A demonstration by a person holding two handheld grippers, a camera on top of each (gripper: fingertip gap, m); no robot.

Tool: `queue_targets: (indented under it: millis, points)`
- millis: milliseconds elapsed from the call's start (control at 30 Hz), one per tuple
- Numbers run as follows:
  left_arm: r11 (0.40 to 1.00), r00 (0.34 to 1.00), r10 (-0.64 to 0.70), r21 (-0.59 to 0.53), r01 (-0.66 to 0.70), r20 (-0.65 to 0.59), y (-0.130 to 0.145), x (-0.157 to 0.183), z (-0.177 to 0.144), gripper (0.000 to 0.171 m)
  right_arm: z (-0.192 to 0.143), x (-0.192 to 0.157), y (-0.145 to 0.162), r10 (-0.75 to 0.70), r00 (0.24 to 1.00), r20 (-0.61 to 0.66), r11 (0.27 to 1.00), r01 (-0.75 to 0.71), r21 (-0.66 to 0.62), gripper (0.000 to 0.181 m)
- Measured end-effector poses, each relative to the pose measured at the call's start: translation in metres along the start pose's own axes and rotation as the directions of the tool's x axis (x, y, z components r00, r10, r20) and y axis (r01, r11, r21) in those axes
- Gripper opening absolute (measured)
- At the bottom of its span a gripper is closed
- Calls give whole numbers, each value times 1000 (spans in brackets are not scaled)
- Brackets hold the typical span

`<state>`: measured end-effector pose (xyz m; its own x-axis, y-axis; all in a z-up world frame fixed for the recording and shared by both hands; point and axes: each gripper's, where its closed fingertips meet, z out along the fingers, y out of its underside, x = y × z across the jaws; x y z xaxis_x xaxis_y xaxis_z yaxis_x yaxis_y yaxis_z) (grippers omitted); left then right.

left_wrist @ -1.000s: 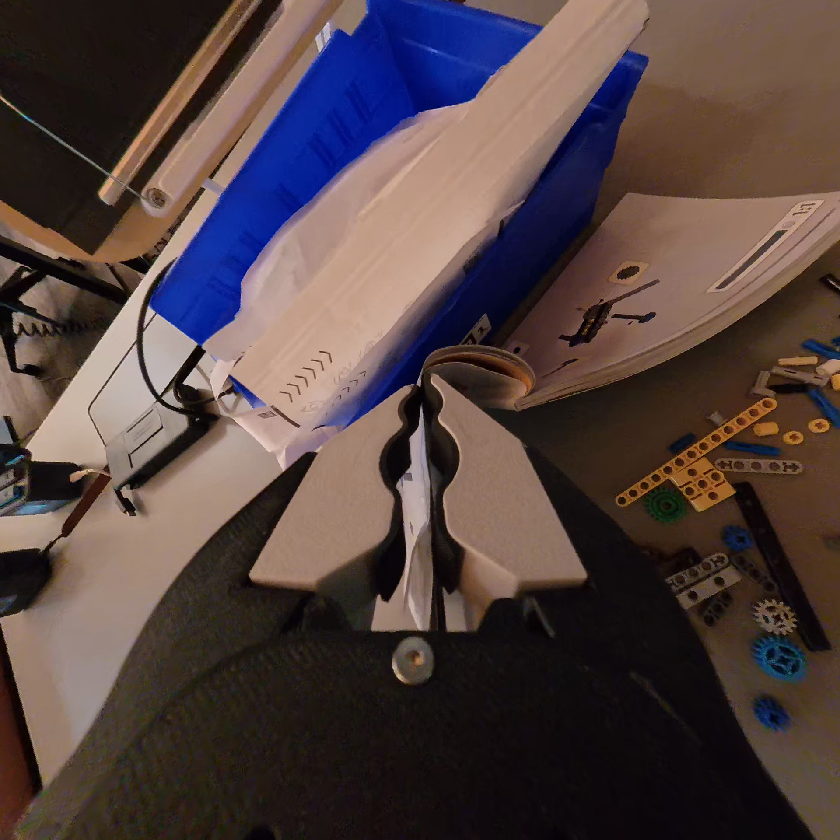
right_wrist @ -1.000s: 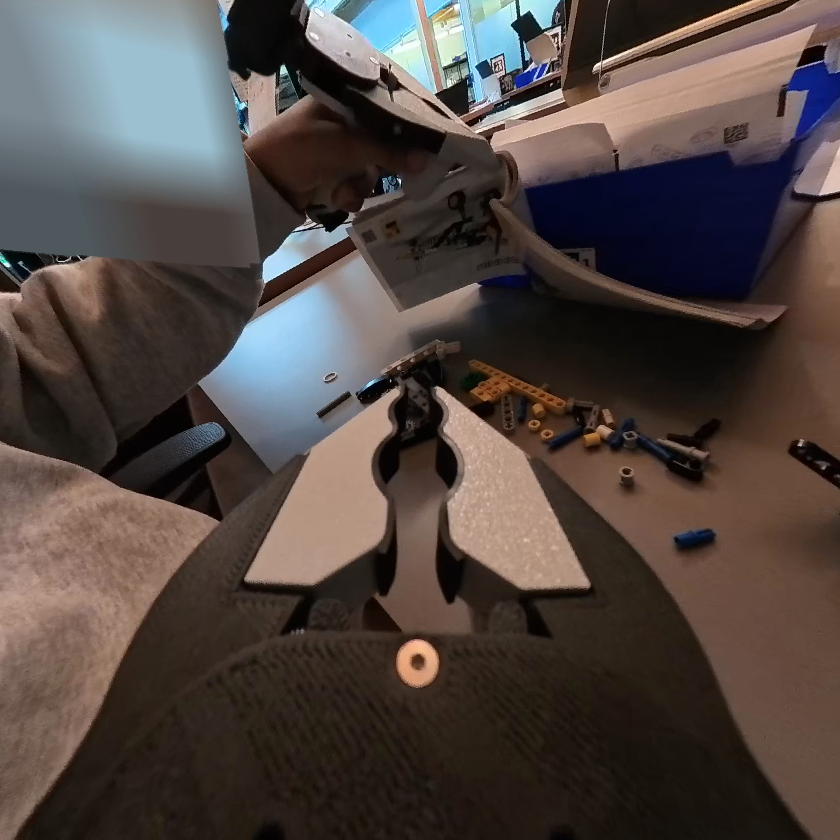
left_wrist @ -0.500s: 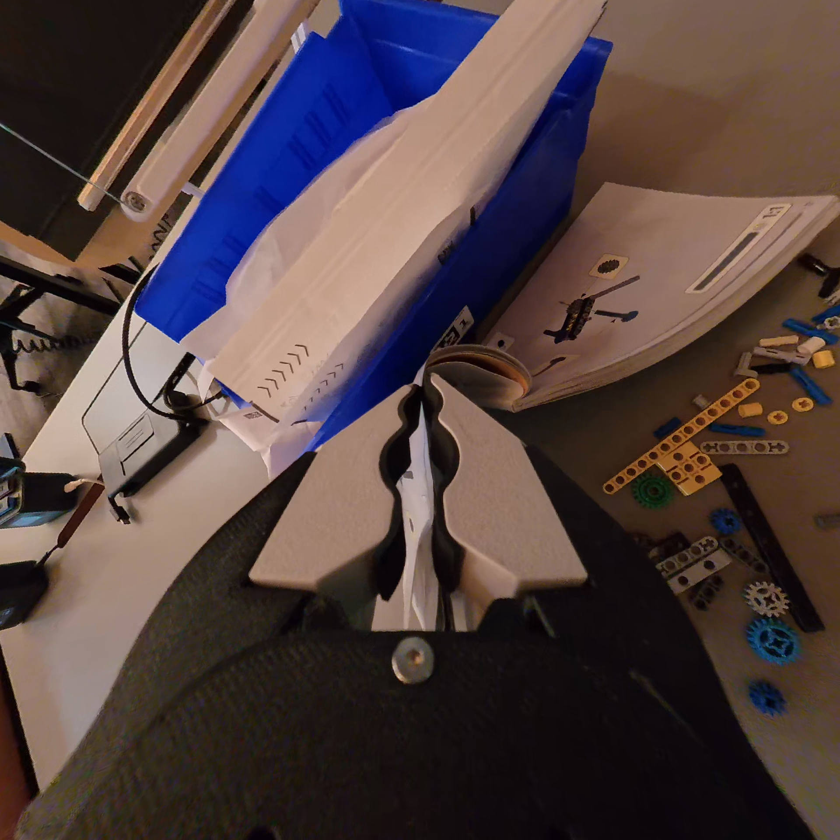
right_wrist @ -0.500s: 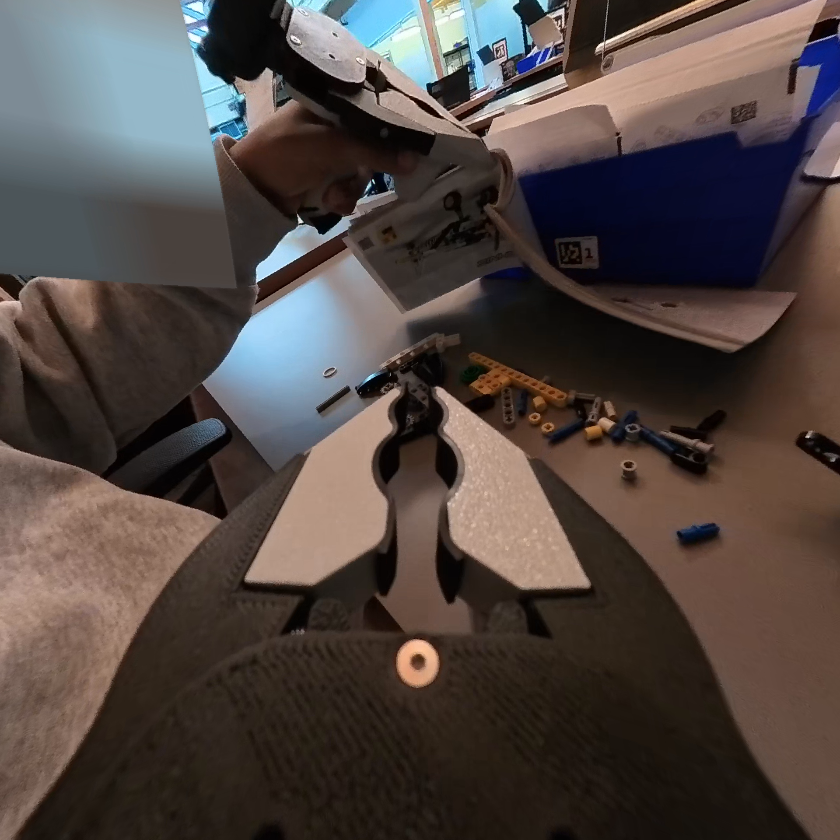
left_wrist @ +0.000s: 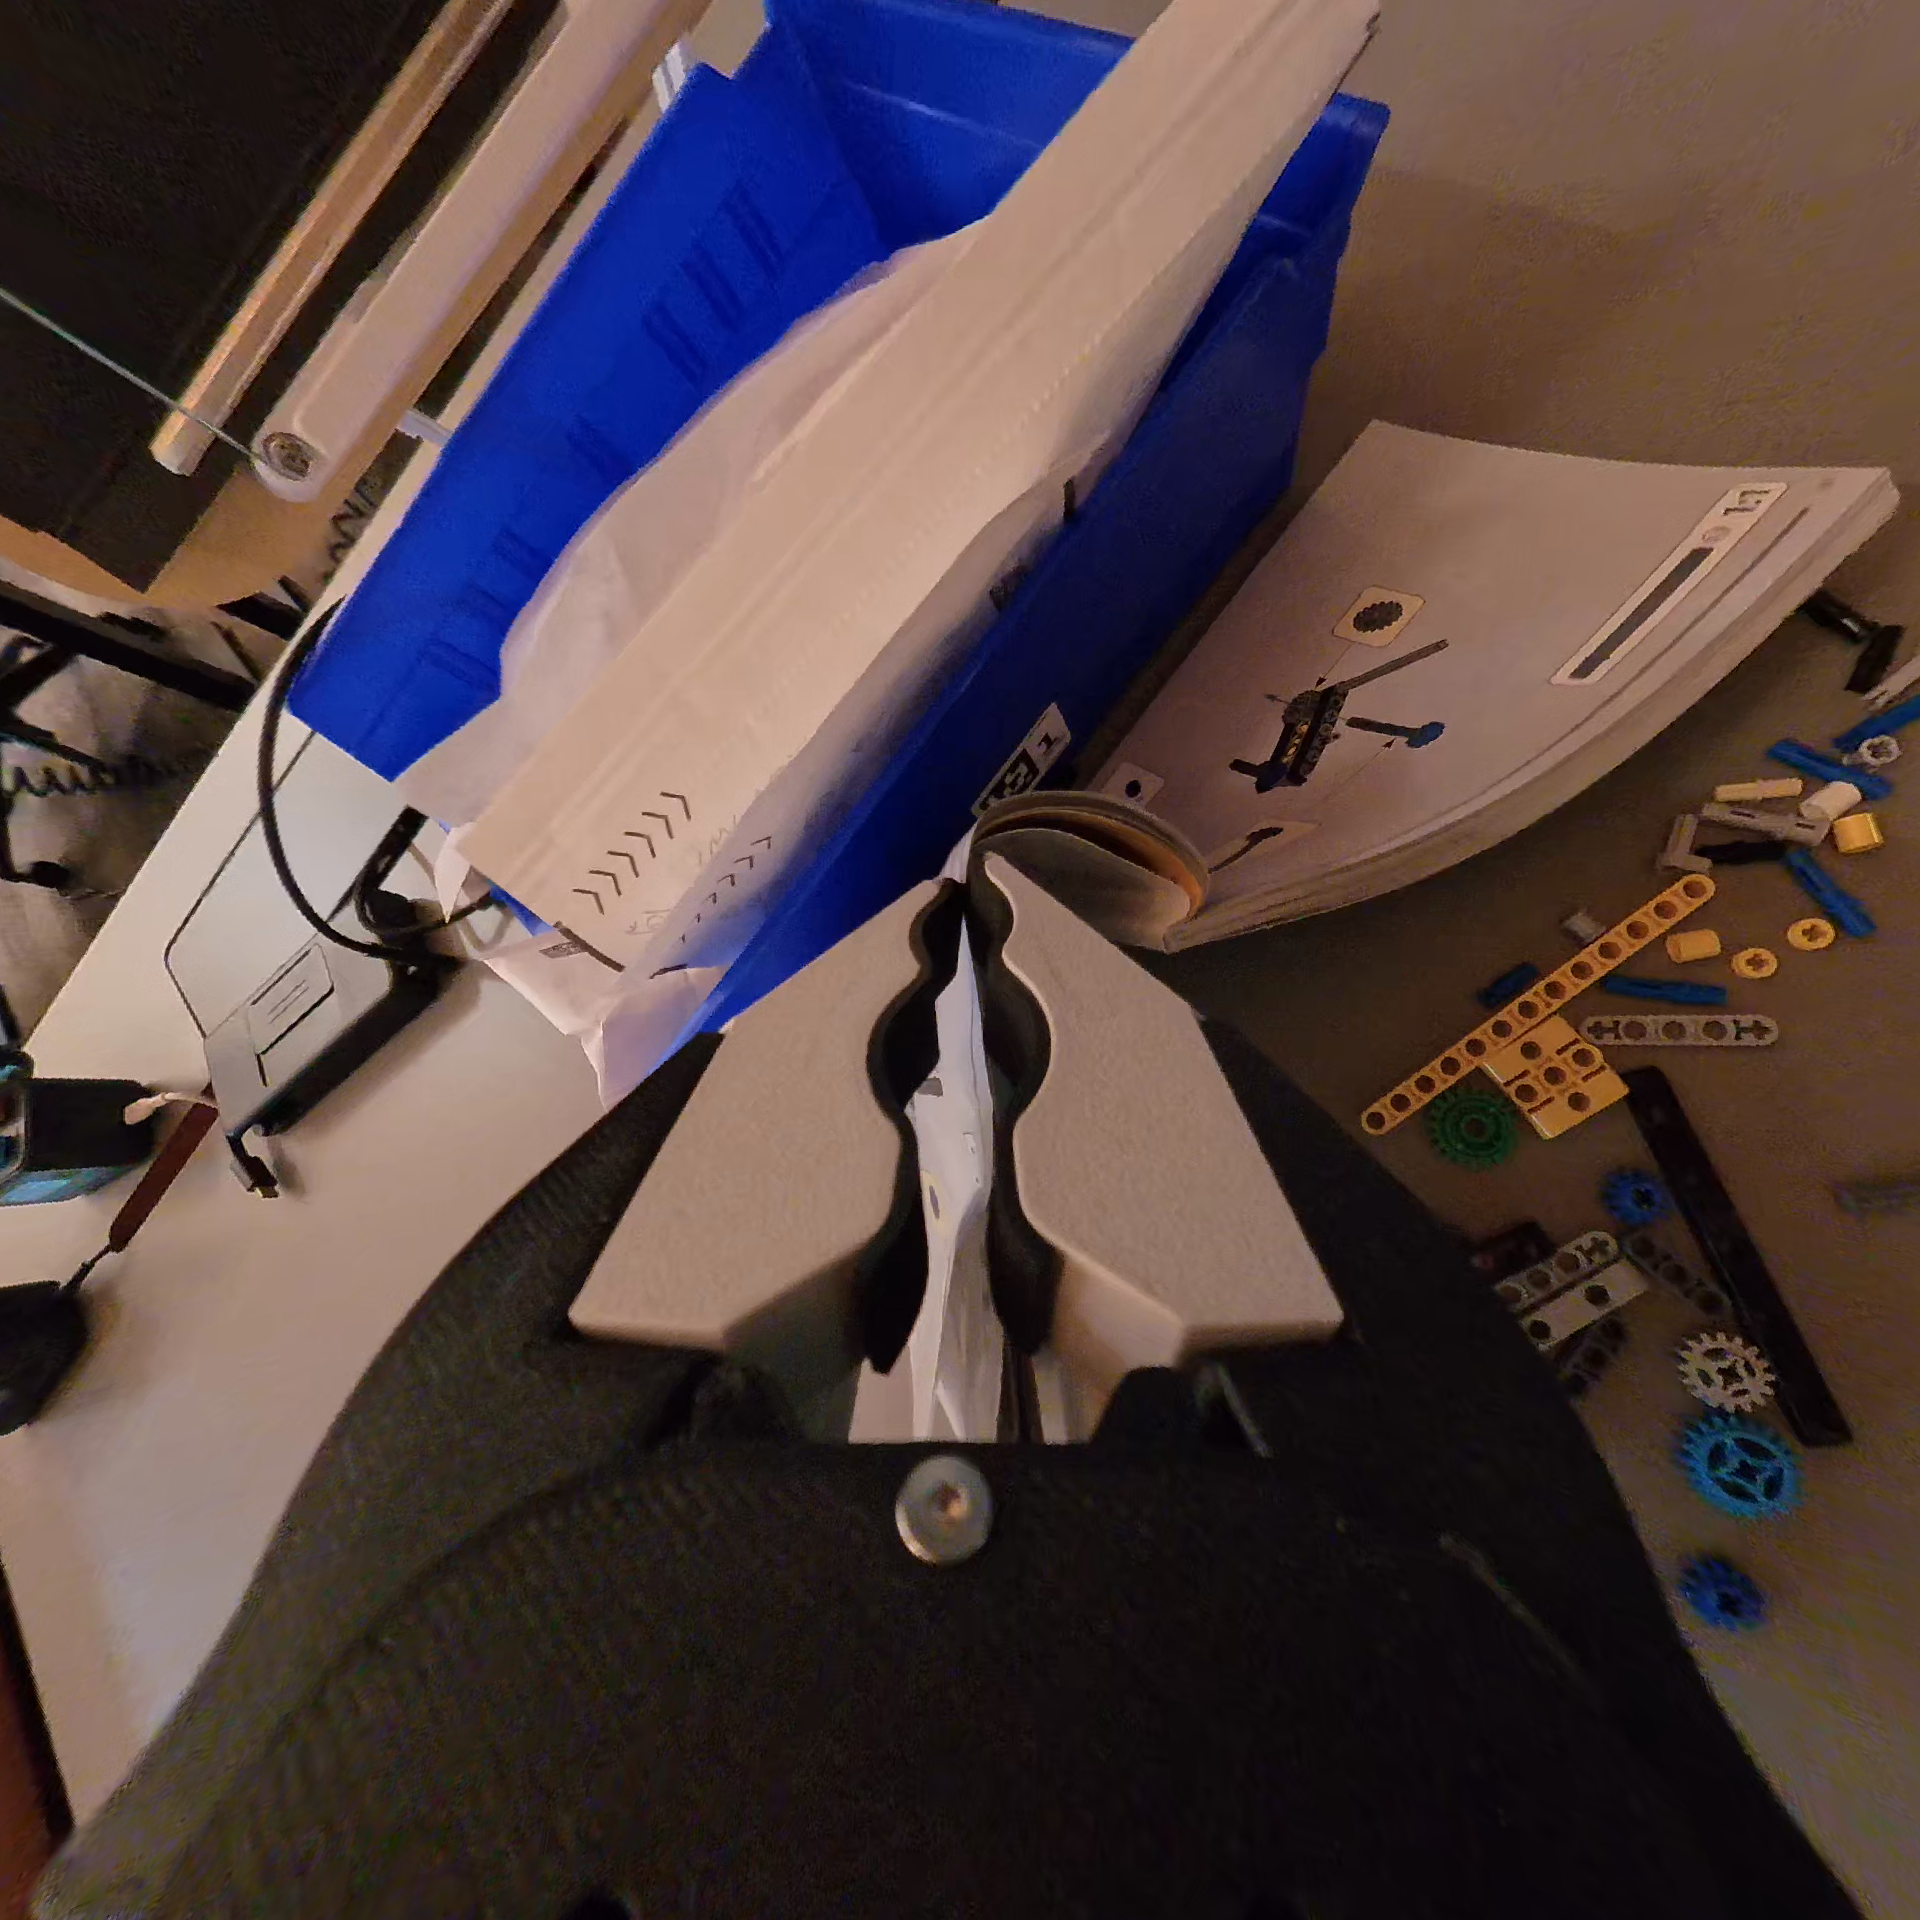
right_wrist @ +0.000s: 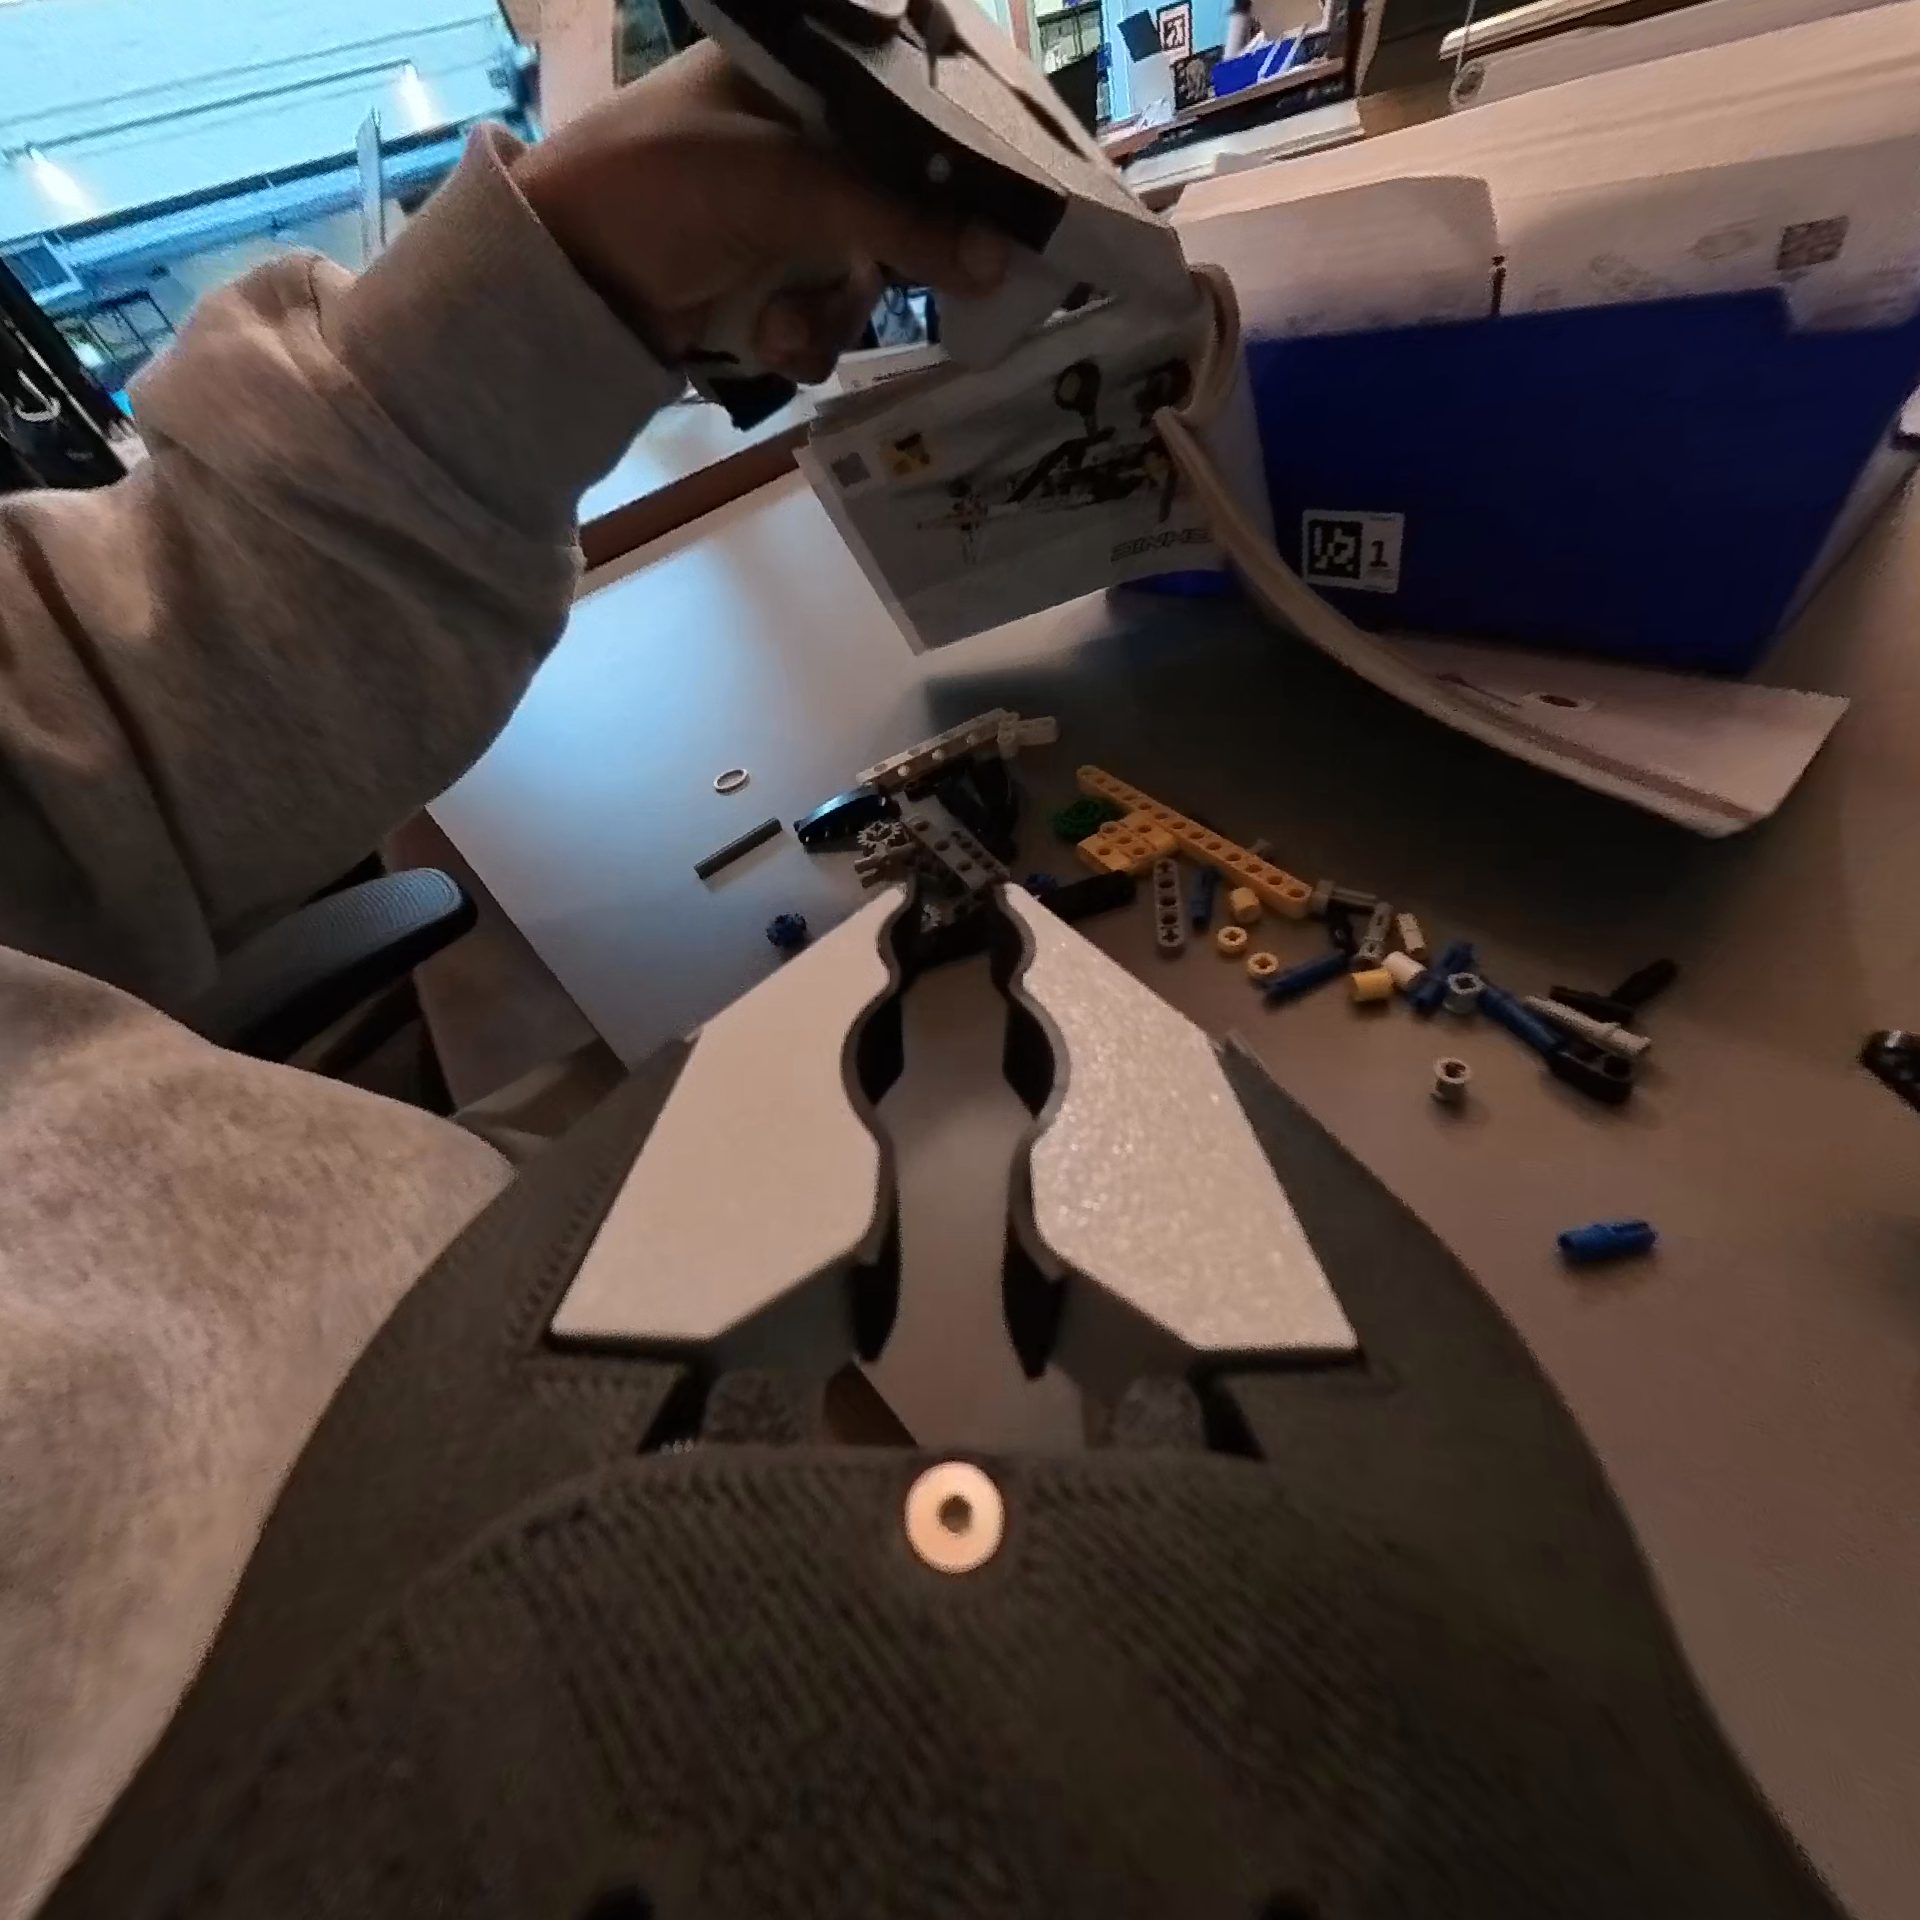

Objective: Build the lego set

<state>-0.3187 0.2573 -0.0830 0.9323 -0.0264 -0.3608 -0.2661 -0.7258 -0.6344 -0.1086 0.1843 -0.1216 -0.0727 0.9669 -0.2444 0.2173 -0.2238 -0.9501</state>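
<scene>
My left gripper (left_wrist: 966, 883) is shut on a few pages of the white instruction booklet (left_wrist: 1455, 675) and holds its spine end up above the table. The rest of the booklet bends down to the table beside the blue bin (left_wrist: 1195, 540). The right wrist view shows this left gripper (right_wrist: 1184, 312) with the booklet (right_wrist: 987, 488) hanging from it. My right gripper (right_wrist: 956, 904) sits low over the table, shut on a small grey and black lego assembly (right_wrist: 940, 857). Loose parts lie around a yellow beam (right_wrist: 1184, 842), also seen in the left wrist view (left_wrist: 1538, 1008).
The blue bin (right_wrist: 1558, 436) holds white paper bags (left_wrist: 883, 520). Blue gears (left_wrist: 1735, 1465) and a long black beam (left_wrist: 1735, 1257) lie at the right. A lone blue pin (right_wrist: 1605, 1238) lies apart. A person's grey sleeve (right_wrist: 312, 520) fills the left. Cables and a black device (left_wrist: 301, 1029) lie left of the bin. To reach the black device (left_wrist: 301, 1029) in a straight line is about 35 cm for my left fingers, about 60 cm for my right.
My left gripper, still shut on the pages, has shifted slightly and the booklet's free end has sunk onto the table. My right gripper keeps its hold and has barely moved.
</scene>
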Motion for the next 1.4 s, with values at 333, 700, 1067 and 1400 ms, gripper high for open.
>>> queue_targets:
  millis: [333,700,1067,1400]
  points:
    - [997,997,74,-22,-74,-12,14,26,-5,4,0,-5,1,-51,999,1,999,51,-8,10]
    - [975,981,193,-114,-189,25,56,47,-8,7,-1,-3,-2,11,1000,22,1000,-11,8,10]
    - [976,991,134,-177,-126,29,98,46,-6,21,1,-3,1,8,1000,21,1000,-8,-2,11]
    - [972,955,-220,127,197,201,117,32,-45,26,3,1,3,16,1000,8,1000,-16,1,10]
